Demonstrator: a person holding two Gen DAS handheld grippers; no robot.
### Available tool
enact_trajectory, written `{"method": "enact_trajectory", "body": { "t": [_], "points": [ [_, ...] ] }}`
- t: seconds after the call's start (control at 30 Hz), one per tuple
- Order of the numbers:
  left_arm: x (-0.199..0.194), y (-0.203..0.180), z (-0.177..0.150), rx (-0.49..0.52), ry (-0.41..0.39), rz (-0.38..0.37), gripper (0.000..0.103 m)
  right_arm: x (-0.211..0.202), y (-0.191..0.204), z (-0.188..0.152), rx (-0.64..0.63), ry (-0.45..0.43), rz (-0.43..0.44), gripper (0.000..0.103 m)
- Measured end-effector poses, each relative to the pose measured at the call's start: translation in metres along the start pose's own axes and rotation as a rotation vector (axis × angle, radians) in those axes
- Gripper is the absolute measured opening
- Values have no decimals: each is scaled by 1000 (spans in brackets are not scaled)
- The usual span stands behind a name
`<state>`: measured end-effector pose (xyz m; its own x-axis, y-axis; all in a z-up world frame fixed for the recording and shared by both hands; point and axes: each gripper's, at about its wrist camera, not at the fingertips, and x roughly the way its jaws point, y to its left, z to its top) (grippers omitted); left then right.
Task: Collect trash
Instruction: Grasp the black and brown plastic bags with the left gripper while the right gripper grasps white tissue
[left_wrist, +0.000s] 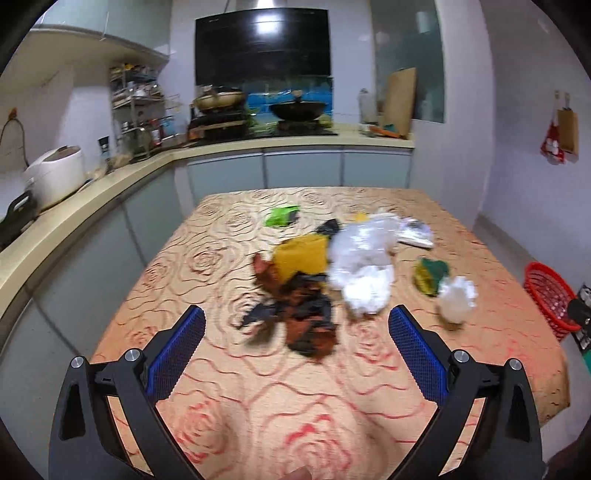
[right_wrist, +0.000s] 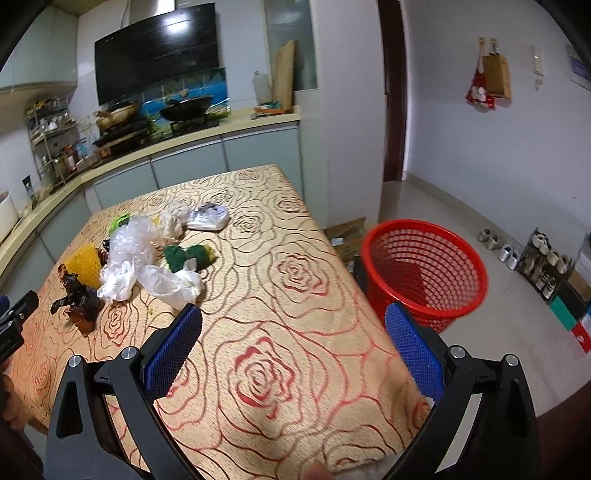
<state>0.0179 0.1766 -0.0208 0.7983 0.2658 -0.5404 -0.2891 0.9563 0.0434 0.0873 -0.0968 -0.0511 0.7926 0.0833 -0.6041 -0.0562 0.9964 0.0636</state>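
Both the left hand-held gripper and the right hand-held gripper hover wide open and empty above the rose-patterned table. The trash pile lies mid-table, straight ahead in the left view. Only the right view shows the whole red basket on the floor beside the table; the left catches just its edge.

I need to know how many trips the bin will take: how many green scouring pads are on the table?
2. Both pads lie side by side near the table's middle, just past the white plastic bag: one, the other. More may be hidden under the trash pile.
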Motion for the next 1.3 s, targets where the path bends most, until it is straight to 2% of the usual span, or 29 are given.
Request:
{"method": "enact_trajectory", "body": {
  "t": [0.27, 0.63, 0.73, 0.87, 0.97, 1.07, 1.3],
  "points": [
    [29, 33, -1, -77, 74, 0, 96, 27, 25, 14, -63, 42, 37, 97],
    [71, 6, 3, -39, 118, -90, 95, 58, 38, 24, -85, 93, 40, 97],
    [85, -1, 2, -27, 155, -104, 84, 65, 37, 25, -80, 108, 40, 97],
    [103, -6, -2, -23, 203, -124, 74, 71, 37, 25, -81, 117, 35, 97],
    [113, -6, -4, -32, 227, -129, 60, 75, 36, 26, -76, 124, 35, 97],
    [115, -2, -6, -38, 237, -132, 42, 78, 36, 25, -76, 133, 36, 97],
    [98, 10, -3, -51, 182, -143, 38, 82, 37, 22, -73, 147, 50, 97]
  ]
}}
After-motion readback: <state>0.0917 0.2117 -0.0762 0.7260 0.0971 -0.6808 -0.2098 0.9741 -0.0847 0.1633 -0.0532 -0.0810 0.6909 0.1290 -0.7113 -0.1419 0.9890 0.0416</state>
